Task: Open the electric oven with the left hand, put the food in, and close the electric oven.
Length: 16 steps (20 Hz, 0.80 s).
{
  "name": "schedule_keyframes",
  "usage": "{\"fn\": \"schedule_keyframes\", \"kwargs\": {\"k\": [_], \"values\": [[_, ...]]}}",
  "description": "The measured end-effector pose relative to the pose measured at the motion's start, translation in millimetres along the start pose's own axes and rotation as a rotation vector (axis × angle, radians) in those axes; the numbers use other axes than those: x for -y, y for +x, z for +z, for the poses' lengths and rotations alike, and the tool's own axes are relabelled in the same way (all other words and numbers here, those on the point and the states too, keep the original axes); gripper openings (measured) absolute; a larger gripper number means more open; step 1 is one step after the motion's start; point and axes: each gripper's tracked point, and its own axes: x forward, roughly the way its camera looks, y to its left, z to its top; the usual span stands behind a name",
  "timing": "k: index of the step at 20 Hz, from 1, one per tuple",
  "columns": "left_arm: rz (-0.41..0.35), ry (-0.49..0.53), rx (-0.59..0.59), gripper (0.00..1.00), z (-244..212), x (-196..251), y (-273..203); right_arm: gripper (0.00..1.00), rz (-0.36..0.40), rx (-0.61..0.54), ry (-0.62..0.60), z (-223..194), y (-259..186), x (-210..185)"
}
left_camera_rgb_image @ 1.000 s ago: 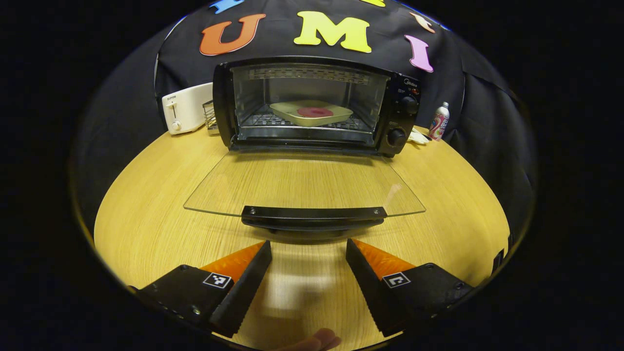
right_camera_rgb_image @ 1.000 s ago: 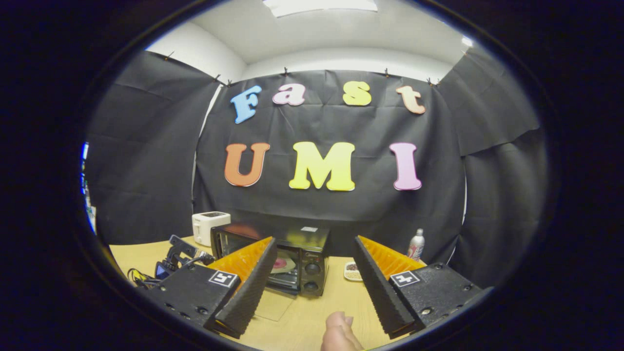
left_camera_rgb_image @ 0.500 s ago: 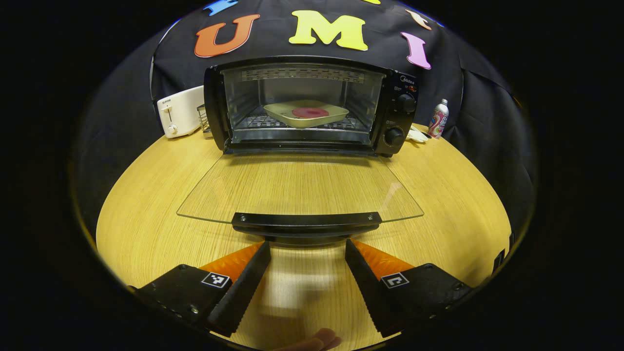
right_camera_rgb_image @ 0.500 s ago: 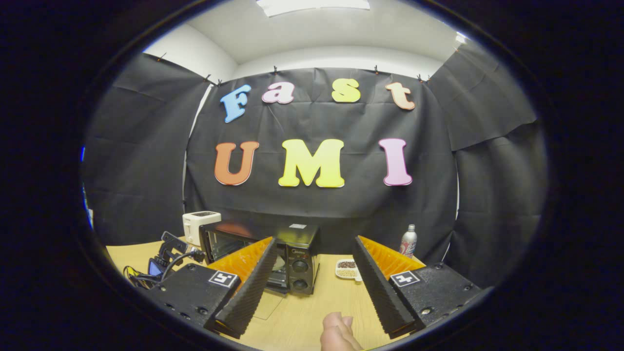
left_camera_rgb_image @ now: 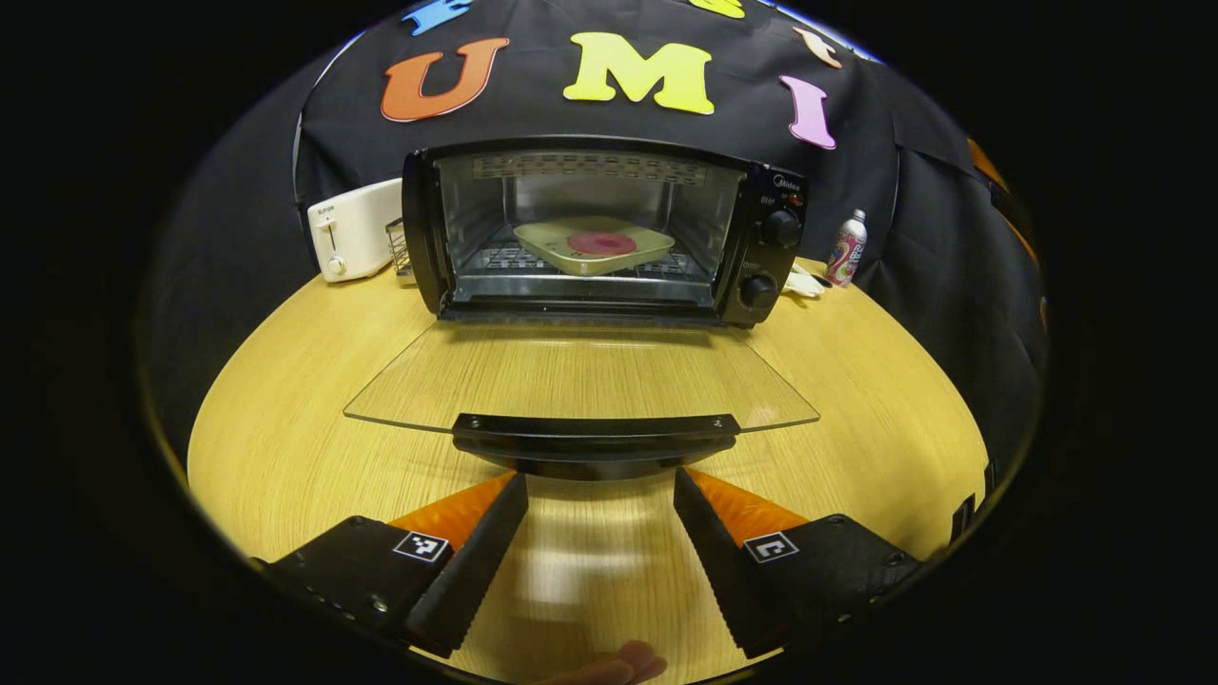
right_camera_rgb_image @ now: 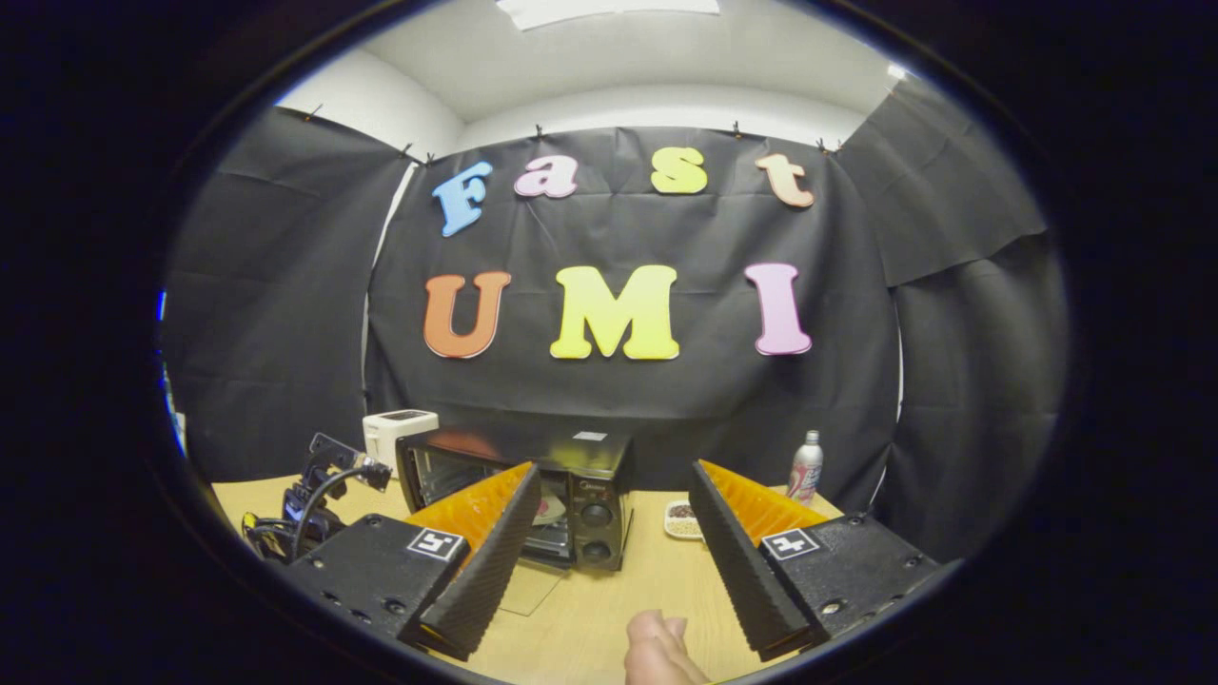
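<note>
Oven (left_camera_rgb_image: 609, 233): stands at the far side of the table (left_camera_rgb_image: 285, 400), cavity open toward the left gripper view.
Food: a pale tray (left_camera_rgb_image: 592, 245) with a red round piece on it sits on the rack inside the oven.
Door (left_camera_rgb_image: 580, 376): glass, folded down flat, its dark handle (left_camera_rgb_image: 595, 438) nearest the left tool.
Left tool (left_camera_rgb_image: 599, 495): fingers spread apart, empty, just short of the handle, one fingertip on each side of its middle.
Right tool (right_camera_rgb_image: 614, 514): fingers apart, holding nothing, raised and well back from the oven.
Step in hand: food looks placed, so closing the door is what remains.
Next move: likely slip under or pinch the handle and swing the door up on its hinge until it meets the frame; glass calls for a gentle push.
Change: against the earlier pictures the left tool has crept nearer, the handle now almost at its tips; the right tool has barely shifted.
Around: white toaster (left_camera_rgb_image: 354, 228) left of the oven, a can (left_camera_rgb_image: 845, 249) to its right.
</note>
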Motion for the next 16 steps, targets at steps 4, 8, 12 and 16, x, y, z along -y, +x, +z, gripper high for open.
{"fn": "schedule_keyframes", "kwargs": {"k": [4, 8, 12, 16], "values": [[-0.013, -0.010, 0.026, 0.96, 7, 2, -3, 0.96, 0.001, -0.009, 0.003, -3, 0, 0], [-0.008, -0.001, 0.042, 0.96, 13, -2, -2, 0.96, -0.002, -0.011, -0.002, -3, 0, 1], [-0.002, 0.003, 0.061, 0.96, 26, -4, -2, 0.96, -0.012, -0.007, -0.012, -2, -2, 4], [0.003, 0.021, 0.089, 0.96, 45, -6, -2, 0.96, -0.024, -0.003, -0.021, -2, -3, 8]]}}
